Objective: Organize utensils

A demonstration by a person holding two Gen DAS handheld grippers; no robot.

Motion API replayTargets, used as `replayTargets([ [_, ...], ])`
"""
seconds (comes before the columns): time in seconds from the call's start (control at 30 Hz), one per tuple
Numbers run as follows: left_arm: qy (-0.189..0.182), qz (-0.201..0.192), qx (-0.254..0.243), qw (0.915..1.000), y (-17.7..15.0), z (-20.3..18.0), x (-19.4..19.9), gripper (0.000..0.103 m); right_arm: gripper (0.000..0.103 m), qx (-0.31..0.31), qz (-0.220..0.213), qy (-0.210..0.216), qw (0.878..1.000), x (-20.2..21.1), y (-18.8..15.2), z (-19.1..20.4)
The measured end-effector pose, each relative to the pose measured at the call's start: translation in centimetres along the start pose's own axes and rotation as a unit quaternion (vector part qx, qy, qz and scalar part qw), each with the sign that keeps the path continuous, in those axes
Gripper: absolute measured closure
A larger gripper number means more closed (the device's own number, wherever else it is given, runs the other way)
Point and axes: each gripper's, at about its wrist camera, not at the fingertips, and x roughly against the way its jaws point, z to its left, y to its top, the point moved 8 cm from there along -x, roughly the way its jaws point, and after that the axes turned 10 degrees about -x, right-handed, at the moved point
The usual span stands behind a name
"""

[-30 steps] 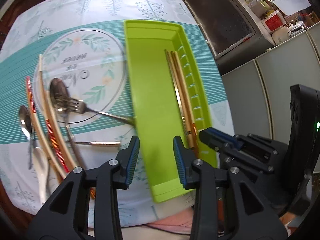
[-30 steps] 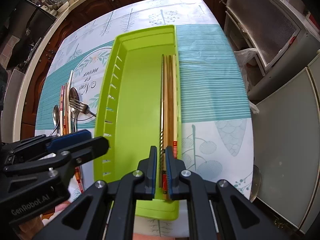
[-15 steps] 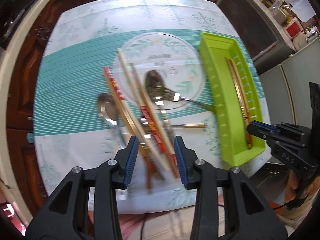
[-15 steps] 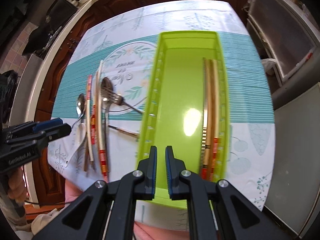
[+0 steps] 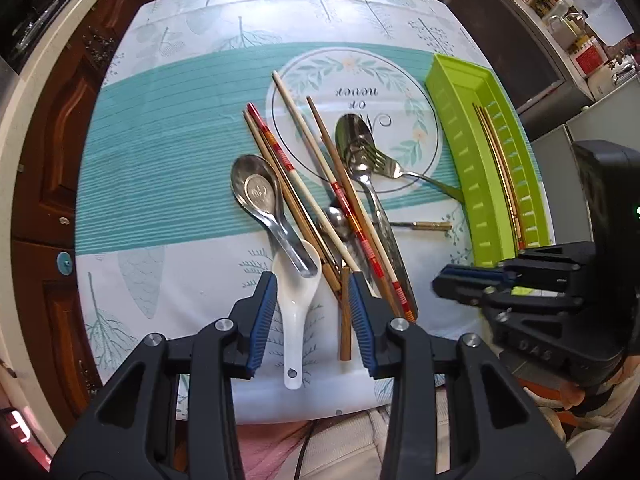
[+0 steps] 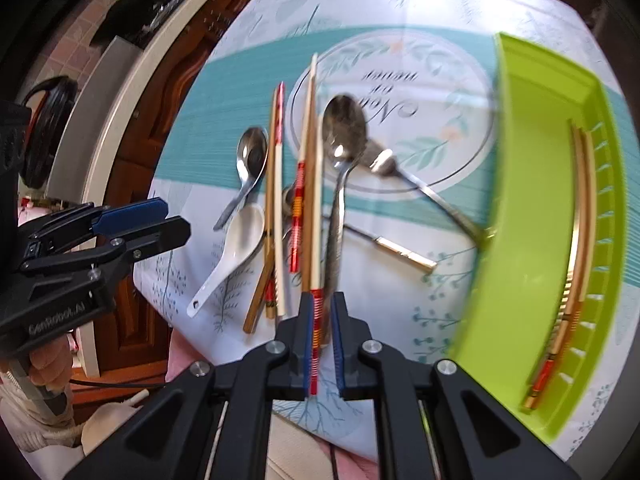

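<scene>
A pile of utensils lies on the tablecloth: chopsticks [image 5: 304,184], metal spoons [image 5: 260,196], a fork [image 5: 384,164] and a white ceramic spoon [image 5: 294,308]. A green tray [image 5: 480,168] on the right holds a pair of chopsticks [image 6: 576,232]. My left gripper [image 5: 312,308] is open above the near ends of the white spoon and a brown chopstick. My right gripper [image 6: 321,320] has its jaws narrowly apart around the near end of a red-banded chopstick [image 6: 316,312]; contact is not clear.
A round glass plate [image 5: 352,120] lies under the utensils' far ends. The table's near edge [image 5: 304,416] is close below the grippers. Wooden cabinets [image 5: 48,160] stand at the left, appliances [image 5: 520,40] at the far right.
Both grippers swung left from the green tray to the utensil pile. The right gripper, earlier shut on the chopsticks in the tray, left them there and now straddles a chopstick end.
</scene>
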Motion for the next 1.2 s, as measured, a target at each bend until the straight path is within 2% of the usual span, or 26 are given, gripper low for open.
replayTargets([
  [0.2, -0.022, -0.011, 0.007, 0.9997, -0.6, -0.2, -0.6, 0.069, 0.095, 0.004, 0.056, -0.004, 0.998, -3.3, -1.9, 0.9],
  [0.37, -0.039, -0.013, 0.012, 0.9991, -1.0, -0.3, -0.9, 0.069, 0.095, 0.001, 0.070, -0.016, 0.997, -4.5, -2.6, 0.9],
  [0.63, -0.050, -0.019, 0.019, 0.9984, -1.4, 0.0, -0.7, 0.069, 0.095, 0.004, 0.071, -0.051, 0.996, -5.5, -2.9, 0.6],
  [0.9, -0.055, -0.021, 0.022, 0.9980, -1.6, 0.1, -0.6, 0.069, 0.098, 0.011, 0.047, -0.070, 0.996, -5.5, -2.6, 0.8],
  [1.2, -0.056, -0.023, 0.019, 0.9980, -1.4, -0.2, -0.5, 0.069, 0.098, 0.014, 0.043, -0.082, 0.996, -5.5, -2.0, 0.8],
])
